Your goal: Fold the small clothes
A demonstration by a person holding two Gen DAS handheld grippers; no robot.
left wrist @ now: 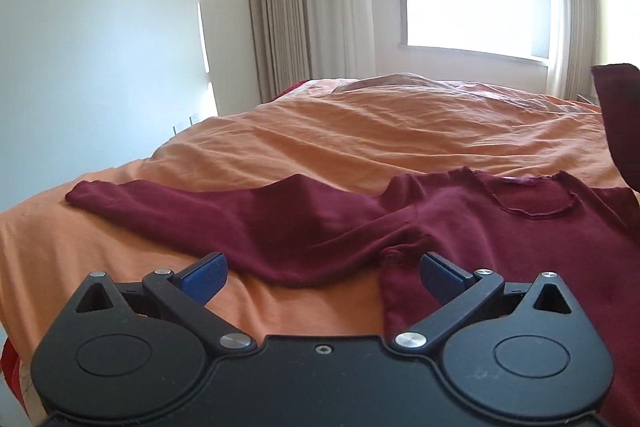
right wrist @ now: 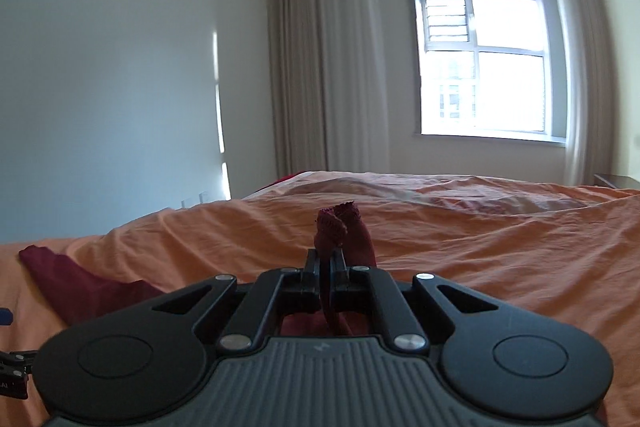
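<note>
Clamping a bunched maroon cuff between closed jaws, the right gripper lifts that sleeve clear of the orange bed, probably to carry it across the body as a fold. The left gripper, jaws wide apart and empty, hovers just over the maroon shirt, which lies spread flat with its other sleeve stretched out sideways.
</note>
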